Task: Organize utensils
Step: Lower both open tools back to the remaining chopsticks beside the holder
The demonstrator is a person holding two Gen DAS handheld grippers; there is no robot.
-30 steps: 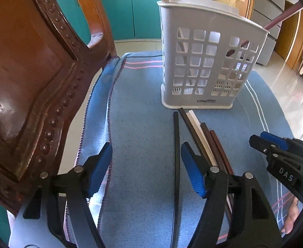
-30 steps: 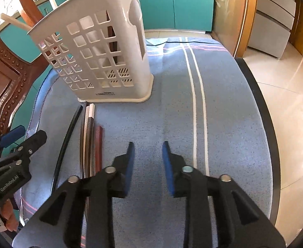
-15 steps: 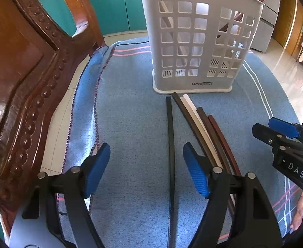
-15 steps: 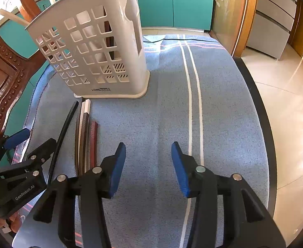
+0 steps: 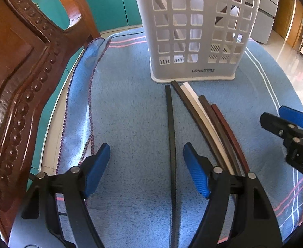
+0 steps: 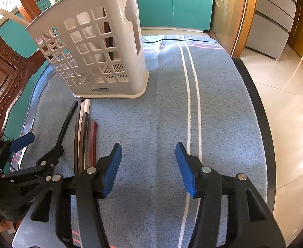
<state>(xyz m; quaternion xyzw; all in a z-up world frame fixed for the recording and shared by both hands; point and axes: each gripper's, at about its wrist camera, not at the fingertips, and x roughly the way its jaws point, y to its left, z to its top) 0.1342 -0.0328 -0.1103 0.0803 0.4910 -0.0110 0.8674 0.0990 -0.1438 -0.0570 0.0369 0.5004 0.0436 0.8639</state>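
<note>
Now left gripper (image 5: 146,166) straddles black chopstick (image 5: 171,136), untouched.

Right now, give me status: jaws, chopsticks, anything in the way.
Left gripper open, astride the black chopstick. Right gripper opening, nothing between its jaws. Four more chopsticks beside it, before the white holder. Nothing blocking.

Count on the worktop: 5 loose sticks, 1 holder, 2 tongs

Loose on the blue cloth (image 5: 130,113): 1 black stick (image 5: 171,136), 1 dark brown stick (image 5: 189,107), 1 white stick (image 5: 201,111), 1 brown stick (image 5: 215,122), 1 red-brown stick (image 5: 230,130). 1 white slotted holder (image 5: 195,31), at least 2 more sticks showing inside through the slots, exact number can't tell. 2 tongs: left tongs (image 5: 146,169), right tongs (image 6: 148,163). 1 carved wooden chair (image 5: 17,82) beside the cloth.
</note>
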